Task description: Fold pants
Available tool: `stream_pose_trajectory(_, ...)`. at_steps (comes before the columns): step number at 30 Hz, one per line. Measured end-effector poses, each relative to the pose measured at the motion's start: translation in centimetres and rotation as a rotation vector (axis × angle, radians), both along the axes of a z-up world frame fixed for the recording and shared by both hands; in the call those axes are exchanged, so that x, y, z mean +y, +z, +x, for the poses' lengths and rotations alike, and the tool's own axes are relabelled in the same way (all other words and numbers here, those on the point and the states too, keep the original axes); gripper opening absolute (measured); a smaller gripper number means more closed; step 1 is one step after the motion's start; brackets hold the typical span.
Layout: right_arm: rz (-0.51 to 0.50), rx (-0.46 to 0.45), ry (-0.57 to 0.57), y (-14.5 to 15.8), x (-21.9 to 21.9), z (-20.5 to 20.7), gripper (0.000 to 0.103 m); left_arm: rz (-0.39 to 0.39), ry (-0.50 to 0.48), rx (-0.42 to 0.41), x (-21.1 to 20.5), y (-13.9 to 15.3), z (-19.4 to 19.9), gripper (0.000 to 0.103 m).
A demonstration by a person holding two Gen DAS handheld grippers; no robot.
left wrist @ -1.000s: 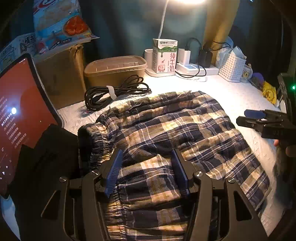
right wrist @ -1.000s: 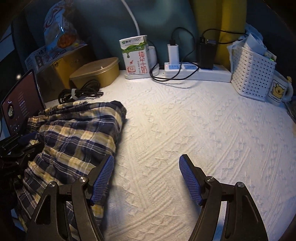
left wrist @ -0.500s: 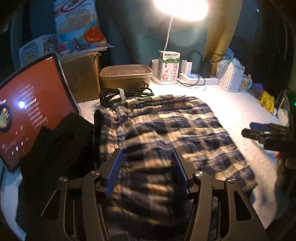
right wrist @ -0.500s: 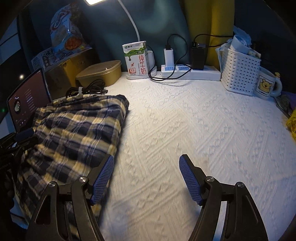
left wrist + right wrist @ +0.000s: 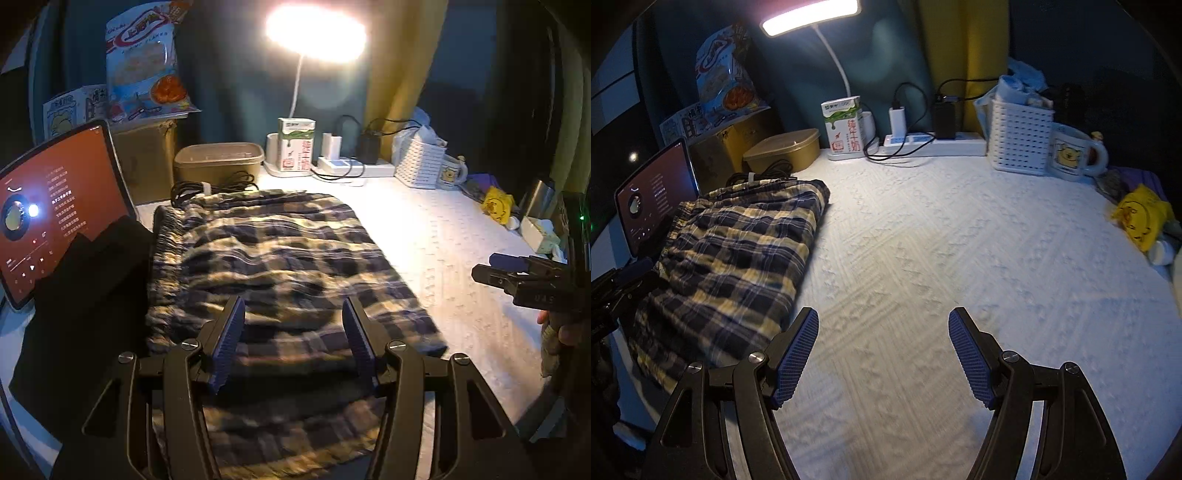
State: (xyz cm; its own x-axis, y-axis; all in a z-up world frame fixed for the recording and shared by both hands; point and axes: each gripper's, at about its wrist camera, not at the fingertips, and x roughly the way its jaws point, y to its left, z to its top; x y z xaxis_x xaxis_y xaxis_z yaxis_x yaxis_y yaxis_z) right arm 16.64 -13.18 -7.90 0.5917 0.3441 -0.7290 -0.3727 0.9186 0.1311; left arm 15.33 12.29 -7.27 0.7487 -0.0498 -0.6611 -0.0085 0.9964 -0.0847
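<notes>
Both grippers, left gripper (image 5: 293, 341) and right gripper (image 5: 882, 356), have pulled back spread and empty, leaving the pants (image 5: 280, 266) folded ahead.

light: lit desk lamp (image 5: 810, 16) on a white gooseneck, far ahead of the tongs | wall: dark teal (image 5: 798, 74) behind it | curtain: yellow (image 5: 945, 48) beside it | surface: white textured cover (image 5: 942, 258) under the tongs

The left wrist view looks steeply down, close over the folded plaid flannel pants (image 5: 280, 266); the right wrist view faces the white textured tablecloth (image 5: 960, 258) beside them. Both share the green-and-white milk carton (image 5: 844, 125).
</notes>
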Motion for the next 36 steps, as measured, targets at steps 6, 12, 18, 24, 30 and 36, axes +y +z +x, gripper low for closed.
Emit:
stream_pose_trajectory(6, 0.0, -0.045, -0.025, 1.6, -2.1, -2.3, 0.074, 0.02, -0.025, -0.042, -2.2, 1.0, -1.6, 0.065)
stream_pose_trajectory(12, 0.006, -0.102, -0.056, 3.7, -4.0, -4.9, 0.076, 0.029, -0.028, -0.103, -3.4, 2.7, -3.3, 0.085)
stream_pose_trajectory(18, -0.01, -0.181, -0.069, 6.5, -5.4, -7.7, 0.076, 0.025, -0.069, -0.175, -4.6, 4.9, -5.1, 0.09)
stream_pose_trajectory(24, -0.022, -0.26, -0.074, 9.1, -6.1, -10.5, 0.076, 0.055, -0.061, -0.285, -5.9, 7.7, -7.1, 0.093)
stream_pose_trajectory(30, -0.01, -0.336, -0.085, 11.5, -6.3, -13.1, 0.076, 0.069, -0.024, -0.358, -6.5, 10.1, -8.8, 0.101)
stream_pose_trajectory(36, 0.011, -0.426, -0.104, 13.8, -6.8, -15.9, 0.087, 0.074, -0.013, -0.422, -6.9, 12.0, -10.8, 0.102)
